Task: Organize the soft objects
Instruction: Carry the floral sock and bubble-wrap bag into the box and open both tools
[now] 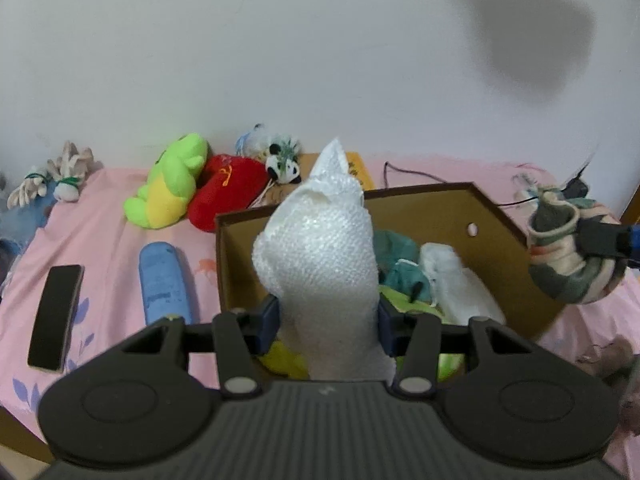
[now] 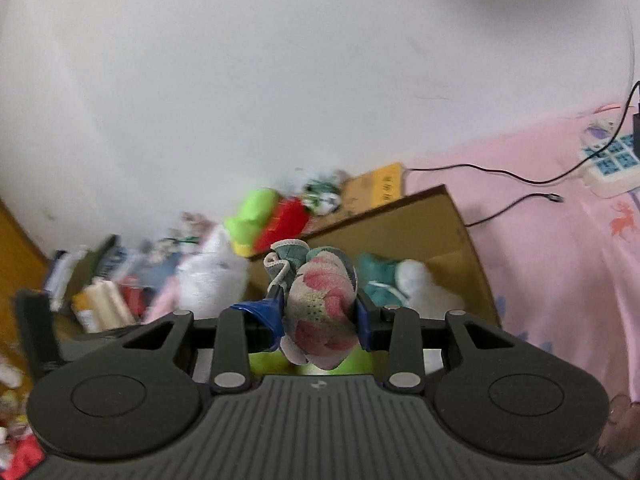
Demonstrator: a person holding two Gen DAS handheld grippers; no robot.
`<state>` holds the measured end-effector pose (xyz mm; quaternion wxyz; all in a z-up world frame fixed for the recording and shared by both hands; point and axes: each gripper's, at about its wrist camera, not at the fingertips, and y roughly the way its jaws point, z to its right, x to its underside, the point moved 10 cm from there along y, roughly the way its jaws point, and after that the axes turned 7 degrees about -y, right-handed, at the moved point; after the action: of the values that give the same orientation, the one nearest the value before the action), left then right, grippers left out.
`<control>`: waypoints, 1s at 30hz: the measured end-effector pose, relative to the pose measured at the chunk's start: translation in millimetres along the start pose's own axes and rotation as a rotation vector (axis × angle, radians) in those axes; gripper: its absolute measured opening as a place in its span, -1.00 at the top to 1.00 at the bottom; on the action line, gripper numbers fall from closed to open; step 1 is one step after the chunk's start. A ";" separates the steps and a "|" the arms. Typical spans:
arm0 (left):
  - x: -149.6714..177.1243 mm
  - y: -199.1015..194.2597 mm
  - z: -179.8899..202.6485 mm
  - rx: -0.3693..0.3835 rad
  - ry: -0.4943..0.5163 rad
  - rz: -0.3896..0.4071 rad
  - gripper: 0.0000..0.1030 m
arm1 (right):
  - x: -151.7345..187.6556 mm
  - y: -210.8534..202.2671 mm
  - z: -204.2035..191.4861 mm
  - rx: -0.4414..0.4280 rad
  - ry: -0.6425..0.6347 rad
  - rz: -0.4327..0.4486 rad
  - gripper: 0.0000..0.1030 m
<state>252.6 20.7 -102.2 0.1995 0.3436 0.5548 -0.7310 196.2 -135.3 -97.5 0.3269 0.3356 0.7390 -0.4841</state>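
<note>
Left wrist view first: a white wall [image 1: 240, 40] fills the upper frame, with a soft grey shadow at upper right. Below it runs a pink sheet [image 1: 104, 216] printed with small blue leaves. At far left lie pale plush toys [image 1: 60, 178]; lower left, a black slab [image 1: 56, 316] lies flat beside a blue roll [image 1: 166, 284]. Further in, a green plush [image 1: 168, 184] touches a red plush [image 1: 224, 190], and a small panda [image 1: 285, 168] sits just behind them near the wall. At centre, the left gripper [image 1: 326, 320] is clenched on a white bubble-wrap bundle [image 1: 320, 248], held upright over the open cardboard box [image 1: 492, 216], which contains teal, white and yellow-green soft items. At the right edge, the right gripper's fingers [image 1: 600, 236] pinch a rolled sock [image 1: 568, 256] just outside the box's right wall.

Right wrist view, partly blurred: clutter at lower left, the bundle [image 2: 212, 280] left of centre, then the right gripper [image 2: 320, 320] grasping the sock [image 2: 320, 308] above the box [image 2: 452, 232]. Black cables [image 2: 500, 172] cross the sheet [image 2: 560, 280] toward a power strip [image 2: 612, 164] at upper right.
</note>
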 end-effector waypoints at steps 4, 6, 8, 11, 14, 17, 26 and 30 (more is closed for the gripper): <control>-0.7 25.2 -5.5 -0.029 0.017 -0.036 -0.01 | 7.0 34.4 11.0 0.054 -0.005 -0.048 0.63; 2.5 35.8 -7.6 -0.041 0.023 -0.061 -0.02 | 12.5 45.7 14.3 0.075 -0.014 -0.069 0.62; 4.8 42.9 -9.6 -0.055 0.029 -0.069 -0.05 | 16.4 59.5 17.9 0.105 -0.028 -0.091 0.62; 3.8 52.6 -14.7 -0.068 0.022 -0.073 -0.11 | 21.3 72.7 22.6 0.133 -0.045 -0.117 0.62; 4.3 58.5 -18.0 -0.086 0.019 -0.076 -0.17 | 26.7 85.6 25.4 0.150 -0.054 -0.150 0.55; 5.0 60.5 -18.3 -0.098 0.037 -0.075 -0.21 | 29.1 90.6 25.7 0.153 -0.068 -0.162 0.53; -7.3 26.7 -21.9 -0.085 -0.022 0.001 -0.38 | 15.0 75.4 23.0 0.105 -0.036 -0.097 0.52; -9.7 7.3 -19.0 -0.088 -0.038 0.024 -0.38 | 9.4 53.9 14.3 0.050 0.006 -0.056 0.52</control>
<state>269.5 35.6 -102.9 0.2335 0.3273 0.5783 -0.7099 237.0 -130.5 -136.4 0.3025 0.3243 0.7368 -0.5103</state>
